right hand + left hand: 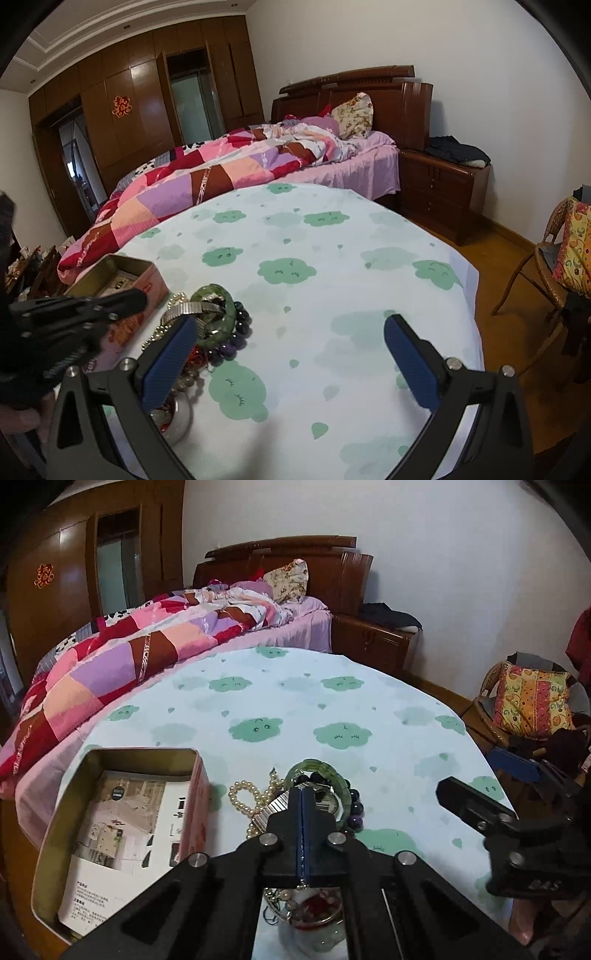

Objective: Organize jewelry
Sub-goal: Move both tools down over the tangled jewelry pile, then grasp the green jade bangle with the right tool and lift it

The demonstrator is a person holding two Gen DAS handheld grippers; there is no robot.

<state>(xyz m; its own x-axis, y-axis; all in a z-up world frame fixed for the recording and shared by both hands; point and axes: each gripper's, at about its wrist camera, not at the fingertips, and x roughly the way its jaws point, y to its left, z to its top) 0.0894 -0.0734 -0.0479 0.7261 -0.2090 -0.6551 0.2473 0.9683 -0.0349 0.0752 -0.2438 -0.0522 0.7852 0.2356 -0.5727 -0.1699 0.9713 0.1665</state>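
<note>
**Left Gripper Clenched Over the Jewelry Heap, Right One Spread Wide**

While the round table (332,686) under its cloud-print cloth carries the whole collection near its front edge, the left gripper (302,794) hangs directly above the heap with its two blue-lined fingers pressed flat together. Whether anything is pinched between them cannot be told; a thin chain end shows just below the closed pads, nearer the camera. Beyond the fingertips lie a pearl strand (245,797), a metal stretch-band watch (275,806), a green jade bangle (317,771) and a bracelet of dark purple beads (356,805), all touching or overlapping one another. Closer to the camera, between the gripper's arms, sits a small glass dish (314,919) holding red and white pieces.

Just left of the heap stands an open pink tin box (199,790), with a printed leaflet (122,834) lying flat inside.

From the right wrist view, the right gripper (290,338) is spread wide, nothing between its blue pads (410,354). Its left finger hangs over the near edge of the pile, beside the bangle, while its right finger is over bare cloth.

Behind the table stands a bed (229,173) with a patchwork quilt.
</note>
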